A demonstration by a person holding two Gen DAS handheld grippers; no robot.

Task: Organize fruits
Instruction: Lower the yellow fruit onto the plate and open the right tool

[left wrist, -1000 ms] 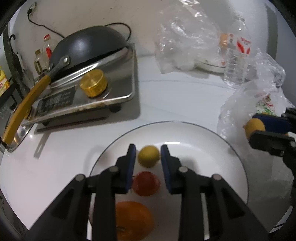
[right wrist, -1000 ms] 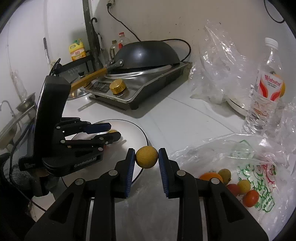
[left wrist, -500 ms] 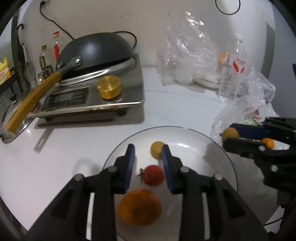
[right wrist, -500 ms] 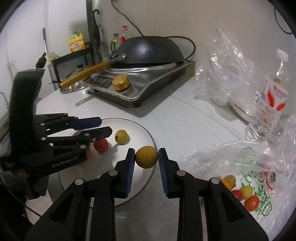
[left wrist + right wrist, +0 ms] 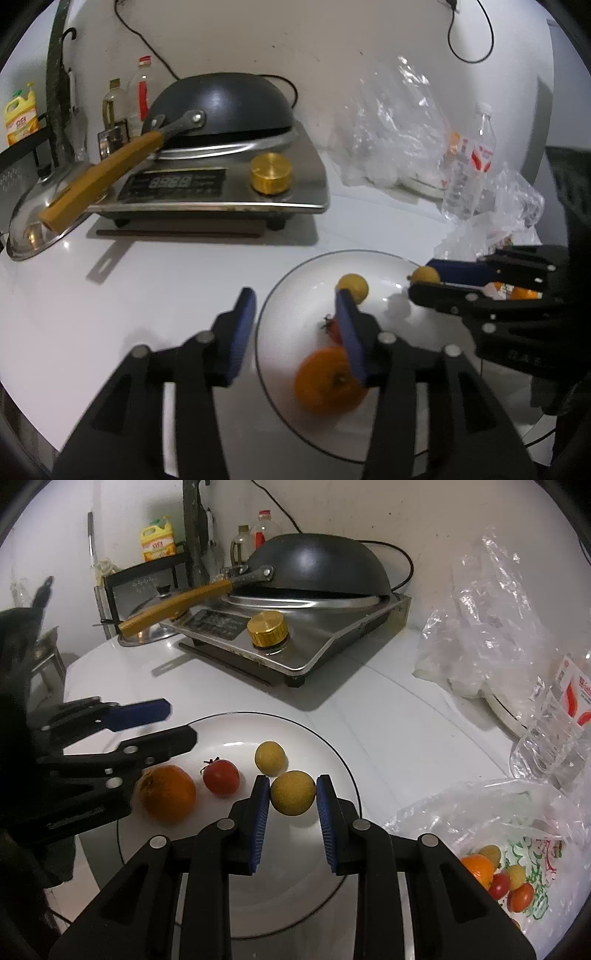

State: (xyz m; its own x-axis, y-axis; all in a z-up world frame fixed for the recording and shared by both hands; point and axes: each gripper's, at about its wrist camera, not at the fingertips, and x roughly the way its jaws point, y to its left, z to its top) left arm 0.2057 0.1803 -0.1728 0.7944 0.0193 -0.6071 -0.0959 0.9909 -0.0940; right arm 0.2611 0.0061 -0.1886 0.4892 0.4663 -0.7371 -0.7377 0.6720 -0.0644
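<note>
A white plate [image 5: 334, 755] holds an orange [image 5: 168, 794], a red tomato [image 5: 221, 777] and a small yellow fruit [image 5: 270, 757]. Above the plate's right part, my right gripper [image 5: 292, 782] is shut on a second yellow fruit [image 5: 293, 794]. My left gripper [image 5: 294, 314] hovers over the plate's left rim [image 5: 269, 302]; its jaws are opening and nothing is between them. Its right finger hides part of the tomato [image 5: 332, 328]. In the left wrist view the right gripper [image 5: 421, 278] comes in from the right with the held fruit [image 5: 425, 275]. The left gripper [image 5: 177, 723] shows at the left of the right wrist view.
A plastic bag [image 5: 517, 812] holding several more fruits [image 5: 498, 878] lies right of the plate. Behind stands an induction cooker [image 5: 221, 184] with an upturned wok [image 5: 221, 107] and a gold knob [image 5: 270, 177]. A pot lid [image 5: 40, 221], crumpled bags [image 5: 399, 129] and a water bottle [image 5: 469, 166] flank it.
My left gripper drew back and leftward off the fruits to the plate's rim, and its jaws spread apart. The right gripper carried its yellow fruit from beside the bag to over the plate.
</note>
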